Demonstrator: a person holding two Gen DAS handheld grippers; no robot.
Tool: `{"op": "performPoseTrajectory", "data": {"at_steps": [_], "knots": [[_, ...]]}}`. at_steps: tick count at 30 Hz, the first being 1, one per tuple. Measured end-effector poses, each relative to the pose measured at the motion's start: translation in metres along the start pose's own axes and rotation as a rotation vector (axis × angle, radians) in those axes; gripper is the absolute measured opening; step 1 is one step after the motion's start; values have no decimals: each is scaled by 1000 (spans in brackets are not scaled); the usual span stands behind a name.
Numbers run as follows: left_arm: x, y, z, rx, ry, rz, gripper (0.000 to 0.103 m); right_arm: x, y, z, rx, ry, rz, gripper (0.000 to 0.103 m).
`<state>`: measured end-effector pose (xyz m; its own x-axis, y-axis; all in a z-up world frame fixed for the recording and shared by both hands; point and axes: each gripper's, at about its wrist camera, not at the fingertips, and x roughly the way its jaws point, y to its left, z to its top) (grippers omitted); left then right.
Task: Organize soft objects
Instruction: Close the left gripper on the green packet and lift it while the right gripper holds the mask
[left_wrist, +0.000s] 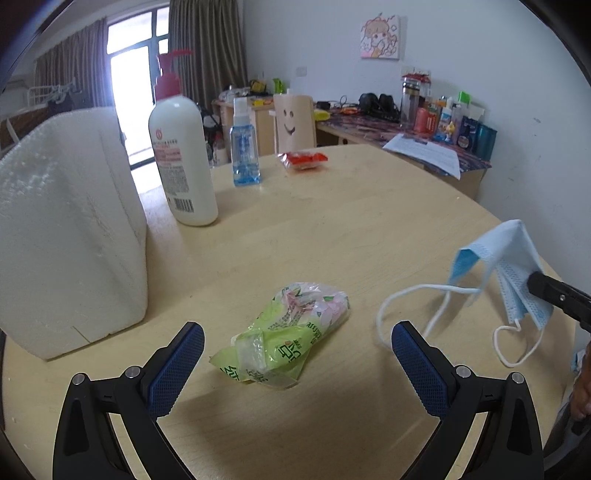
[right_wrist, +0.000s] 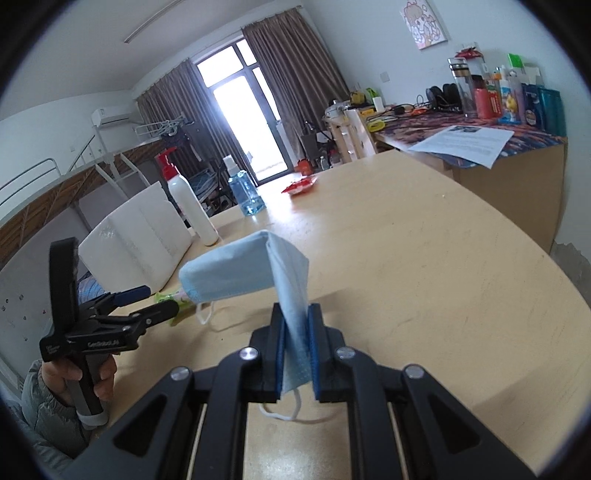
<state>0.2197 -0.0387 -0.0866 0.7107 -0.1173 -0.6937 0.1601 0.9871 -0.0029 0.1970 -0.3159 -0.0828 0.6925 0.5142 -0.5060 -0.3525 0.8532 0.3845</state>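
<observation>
The white foam block (left_wrist: 70, 236) runs off the left edge of the left wrist view. The left claw (left_wrist: 297, 363) gapes wide over the green packet (left_wrist: 286, 334) on the tabletop (left_wrist: 332, 229). In the right wrist view that packet is mostly hidden. The right claw (right_wrist: 297, 347) pinches the blue mask (right_wrist: 255, 273), held clear of the tabletop.

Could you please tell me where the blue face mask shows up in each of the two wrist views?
Left wrist view: face mask at the right edge, hanging from the right gripper.
Right wrist view: mask at centre, pinched between the fingers.
Shared landmark: white pump bottle.
</observation>
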Motion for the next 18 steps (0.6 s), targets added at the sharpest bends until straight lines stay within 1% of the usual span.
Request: {"op": "performPoseTrajectory", "data": {"at_steps": [2,4,8,10,12,14,15,16,18], "knots": [[4,0,1,-6,15,11,98,-2,-2,-1,4,-1,0,15],[7,-1,2,-3,31,1,96,-3,-4,-1,9,-2,-1,15],[16,-2,2,1,78,-10,83,-2,-7,-4,21,5,0,15],[21,-2,2,0,108,2,78,0,-7,-5,23,10,3,15],[22,-1,2,-3,118,-3,72,1,-7,-5,22,15,4,15],[23,1,2,-7,130,4,70,2,-7,-5,21,19,4,15],[23,2,2,-12,129,9,68,2,-7,-5,22,20,5,15],[22,3,2,-16,127,8,64,3,-7,-5,21,22,7,15],[22,4,2,-17,124,8,59,3,-7,-5,16,24,9,15]]}}
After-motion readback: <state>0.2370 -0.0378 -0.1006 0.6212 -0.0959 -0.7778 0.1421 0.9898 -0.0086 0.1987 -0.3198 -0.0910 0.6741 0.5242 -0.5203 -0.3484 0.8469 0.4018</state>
